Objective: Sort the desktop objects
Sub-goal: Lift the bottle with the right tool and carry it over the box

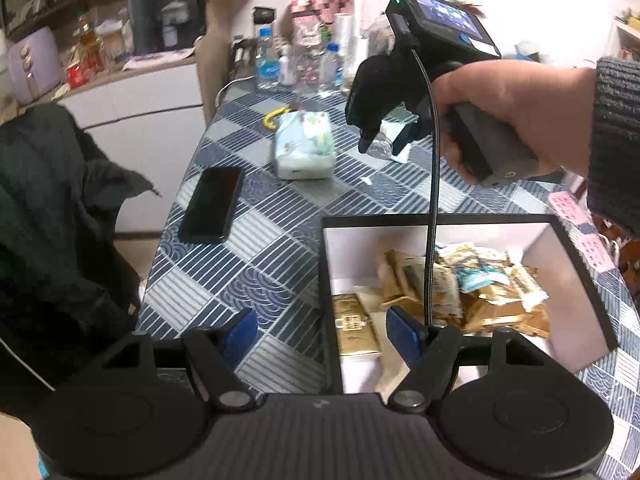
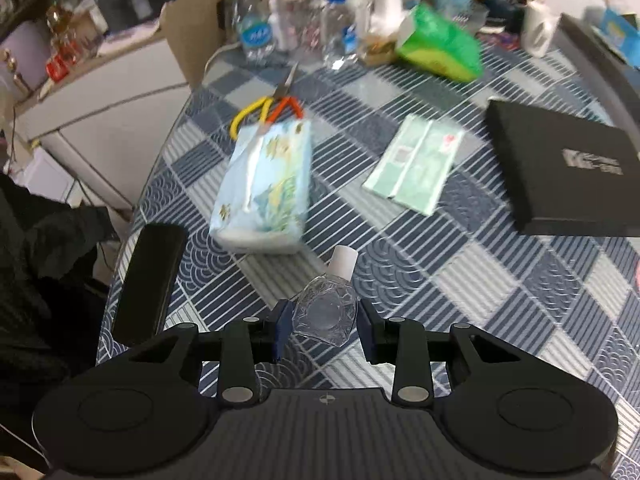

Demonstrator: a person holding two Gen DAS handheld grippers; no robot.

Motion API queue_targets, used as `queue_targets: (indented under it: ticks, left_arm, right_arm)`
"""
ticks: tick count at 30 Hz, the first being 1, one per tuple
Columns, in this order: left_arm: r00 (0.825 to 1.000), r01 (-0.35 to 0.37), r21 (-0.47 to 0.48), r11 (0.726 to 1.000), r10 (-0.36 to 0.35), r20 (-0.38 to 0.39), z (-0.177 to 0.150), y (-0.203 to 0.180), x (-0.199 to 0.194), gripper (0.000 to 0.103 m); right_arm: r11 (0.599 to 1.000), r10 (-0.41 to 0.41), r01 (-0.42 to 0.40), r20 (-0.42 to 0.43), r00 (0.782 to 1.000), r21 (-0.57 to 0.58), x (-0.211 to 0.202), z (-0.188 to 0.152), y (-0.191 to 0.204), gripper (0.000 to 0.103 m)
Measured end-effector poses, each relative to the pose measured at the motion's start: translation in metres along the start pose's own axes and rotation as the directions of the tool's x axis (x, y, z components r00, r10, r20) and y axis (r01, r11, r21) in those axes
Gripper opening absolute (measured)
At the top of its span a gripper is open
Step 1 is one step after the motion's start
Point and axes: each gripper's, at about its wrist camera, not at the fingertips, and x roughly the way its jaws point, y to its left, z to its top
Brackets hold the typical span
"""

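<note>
My right gripper (image 2: 322,326) is shut on a small clear bottle (image 2: 326,312) with a white cap, held above the checked tablecloth. It also shows in the left wrist view (image 1: 380,145), with the bottle (image 1: 379,147) between its fingers. My left gripper (image 1: 322,330) is open and empty, its right finger over the black-rimmed white box (image 1: 440,220) that holds several snack packets (image 1: 460,292). A tissue pack (image 2: 266,184) lies ahead of the right gripper. A black phone (image 1: 212,204) lies at the table's left edge.
A green-and-white sachet (image 2: 418,164) and a black box lid (image 2: 568,176) lie to the right. Pliers with yellow and orange handles (image 2: 268,110), water bottles (image 2: 254,28) and a green bag (image 2: 440,46) stand at the back. A dark jacket (image 1: 52,220) hangs left of the table.
</note>
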Motion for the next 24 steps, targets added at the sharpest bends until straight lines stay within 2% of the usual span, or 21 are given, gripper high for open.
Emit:
queue_targets:
  ticks: [10, 18, 24]
  left_arm:
    - [0.999, 0.031, 0.099, 0.995, -0.033, 0.024, -0.011, -0.041, -0.025, 0.085]
    - [0.996, 0.060, 0.124, 0.990, -0.066, 0.051, -0.025, -0.058, -0.049, 0.085]
    - [0.994, 0.074, 0.141, 0.987, -0.085, 0.074, -0.033, -0.065, -0.063, 0.085]
  right_arm:
    - [0.997, -0.016, 0.006, 0.132, 0.991, 0.077, -0.069, -0.024, -0.049, 0.035]
    - [0.995, -0.034, 0.009, 0.261, 0.965, 0.097, -0.121, -0.073, -0.072, 0.035]
    - [0.996, -0.033, 0.003, 0.357, 0.933, 0.084, -0.162, -0.118, -0.078, 0.035]
